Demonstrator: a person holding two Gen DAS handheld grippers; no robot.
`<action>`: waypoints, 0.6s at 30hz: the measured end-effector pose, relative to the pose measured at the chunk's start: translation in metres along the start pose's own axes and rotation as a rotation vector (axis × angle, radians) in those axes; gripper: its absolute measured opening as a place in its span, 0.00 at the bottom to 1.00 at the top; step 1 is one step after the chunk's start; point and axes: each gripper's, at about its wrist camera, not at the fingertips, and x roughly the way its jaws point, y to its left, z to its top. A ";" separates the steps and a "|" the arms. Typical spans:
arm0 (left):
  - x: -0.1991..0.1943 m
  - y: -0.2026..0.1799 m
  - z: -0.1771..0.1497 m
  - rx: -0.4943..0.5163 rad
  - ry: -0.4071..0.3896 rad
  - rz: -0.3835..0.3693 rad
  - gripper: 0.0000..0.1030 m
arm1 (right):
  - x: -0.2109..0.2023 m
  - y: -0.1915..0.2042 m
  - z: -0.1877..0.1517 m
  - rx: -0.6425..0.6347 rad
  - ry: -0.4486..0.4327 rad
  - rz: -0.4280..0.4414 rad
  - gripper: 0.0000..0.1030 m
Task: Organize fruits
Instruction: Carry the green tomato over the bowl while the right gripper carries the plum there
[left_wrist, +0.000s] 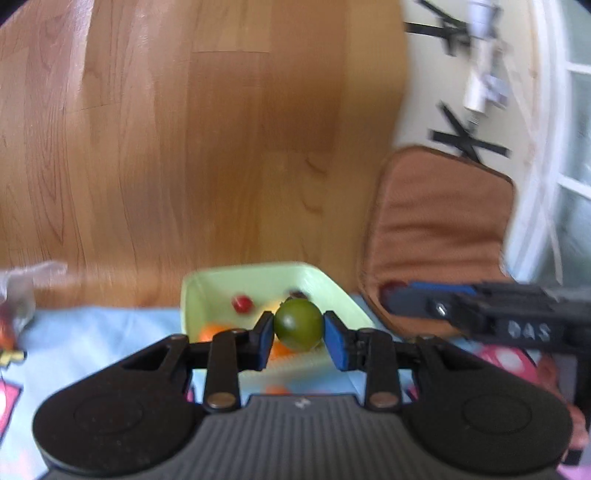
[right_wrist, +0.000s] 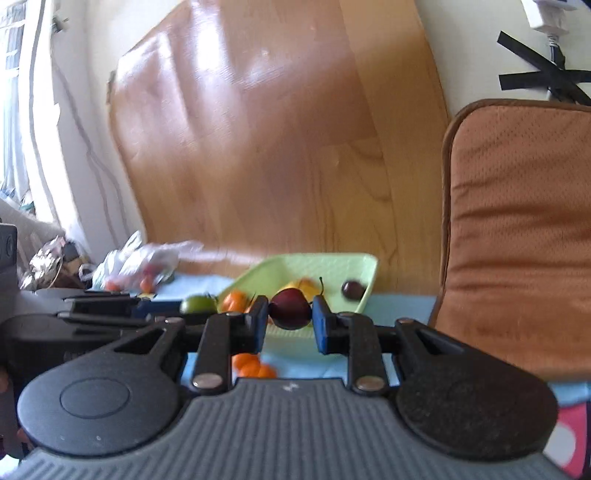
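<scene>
Left gripper (left_wrist: 298, 326) clamped on a green round fruit (left_wrist: 298, 324), held up in front of the pale green tray (left_wrist: 258, 275) on the blue cloth (left_wrist: 103, 325). Right gripper (right_wrist: 290, 310) squeezed tight on a dark red plum-looking fruit (right_wrist: 290, 308), hard to call through the blur, also just in front of that tray. Small red fruit (left_wrist: 242, 303), dark one (right_wrist: 352, 290) and orange bits in the tray, more orange pieces (right_wrist: 253, 365) loose on the cloth, bagged fruit (right_wrist: 144, 266) off left, brown cushion (right_wrist: 517, 221) right.
</scene>
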 end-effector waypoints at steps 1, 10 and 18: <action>0.010 0.007 0.007 -0.017 0.009 0.003 0.28 | 0.011 -0.005 0.005 0.014 0.005 0.007 0.27; 0.095 0.044 0.022 -0.077 0.155 0.021 0.29 | 0.090 -0.036 0.002 0.095 0.103 -0.010 0.29; 0.083 0.042 0.018 -0.093 0.132 0.043 0.35 | 0.068 -0.026 -0.004 0.009 0.006 -0.015 0.47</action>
